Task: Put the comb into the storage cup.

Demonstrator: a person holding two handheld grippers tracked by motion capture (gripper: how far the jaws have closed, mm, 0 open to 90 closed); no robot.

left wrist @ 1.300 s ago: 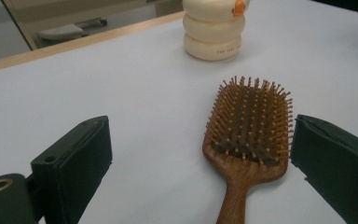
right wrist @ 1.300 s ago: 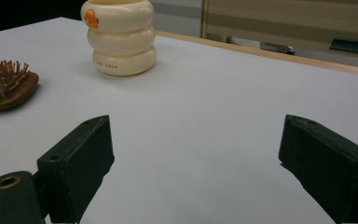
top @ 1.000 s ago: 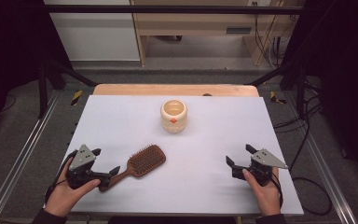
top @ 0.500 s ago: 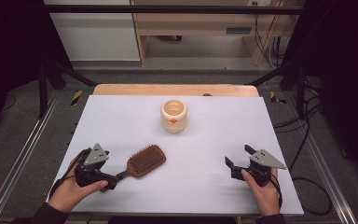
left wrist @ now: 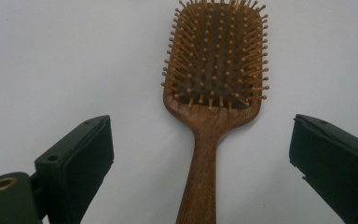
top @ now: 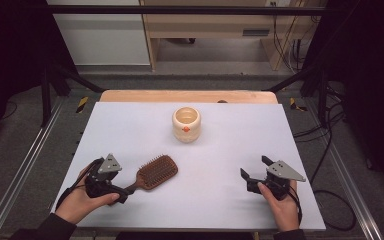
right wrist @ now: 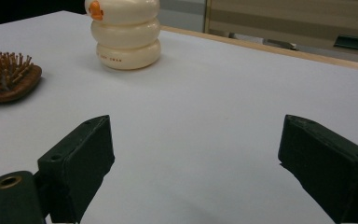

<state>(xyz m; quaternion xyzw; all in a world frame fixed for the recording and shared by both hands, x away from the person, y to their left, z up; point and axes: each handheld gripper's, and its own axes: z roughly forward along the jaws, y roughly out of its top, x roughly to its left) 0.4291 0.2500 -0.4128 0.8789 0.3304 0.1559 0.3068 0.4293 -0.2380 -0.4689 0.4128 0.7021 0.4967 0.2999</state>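
**Left gripper open astride hairbrush handle; right gripper idle**

The wooden hairbrush (top: pixel 152 173) lies flat on the white table (top: pixel 220 145), bristles up, nearer the person than the cream cup (top: pixel 186 124) and off to the left of it. Its handle points away from the cup toward the left gripper (top: pixel 122 192).

In the left gripper view the jaws stand spread wide, one on either side of the hairbrush handle (left wrist: pixel 200 172), with clear table showing between each pad and the wood (no contact on either side). The paddle head lies beyond the jaw tips.

The right gripper (top: pixel 255 172) is held low over the table, nearer the person than the cup and to its right, well apart from the hairbrush. Its jaws are likewise spread, with bare table between them. In the right gripper view the cup (right wrist: pixel 126 35) stands upright ahead and to the left, an orange mark on its side; the edge of the hairbrush head (right wrist: pixel 7 81) lies lower left of the cup.
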